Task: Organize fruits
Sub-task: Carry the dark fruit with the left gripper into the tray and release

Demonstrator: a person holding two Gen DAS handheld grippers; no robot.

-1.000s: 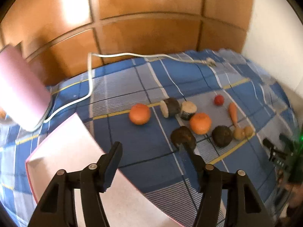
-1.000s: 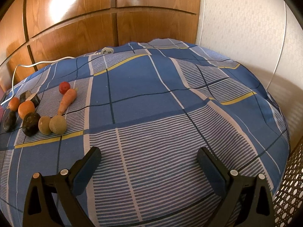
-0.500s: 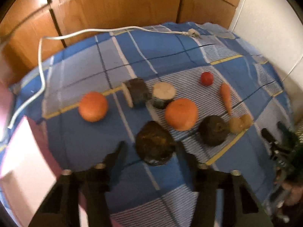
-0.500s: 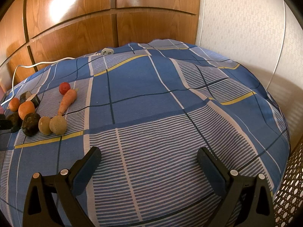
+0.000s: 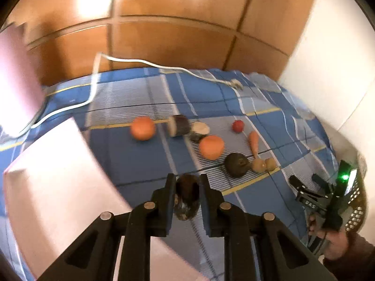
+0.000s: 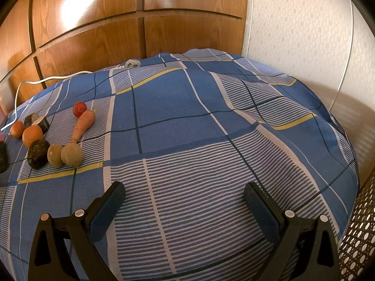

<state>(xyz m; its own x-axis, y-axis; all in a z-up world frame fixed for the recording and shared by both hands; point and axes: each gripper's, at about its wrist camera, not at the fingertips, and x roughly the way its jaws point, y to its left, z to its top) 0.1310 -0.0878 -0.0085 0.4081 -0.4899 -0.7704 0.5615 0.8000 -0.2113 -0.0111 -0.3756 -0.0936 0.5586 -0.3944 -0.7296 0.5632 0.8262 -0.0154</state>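
Observation:
My left gripper (image 5: 187, 182) is shut on a dark brown avocado (image 5: 186, 196) and holds it above the blue plaid bedspread (image 5: 145, 161), beside a pink box (image 5: 54, 187). On the bedspread lie two oranges (image 5: 143, 128) (image 5: 211, 147), a second dark avocado (image 5: 236, 165), two cut dark pieces (image 5: 179, 125), a red tomato (image 5: 238, 126), a carrot (image 5: 254, 141) and two kiwis (image 5: 263, 165). My right gripper (image 6: 184, 195) is open and empty over bare bedspread, to the right of the same produce (image 6: 70, 155).
A white cable with a plug (image 5: 235, 84) runs along the back of the bed. A wooden headboard (image 5: 168, 39) stands behind. A white wall (image 6: 304, 35) is at the right. A woven basket (image 6: 358, 241) stands at the bed's right edge.
My left gripper moved down to the dark avocado, closed on it and lifted it back toward the pink box. The right gripper has not moved.

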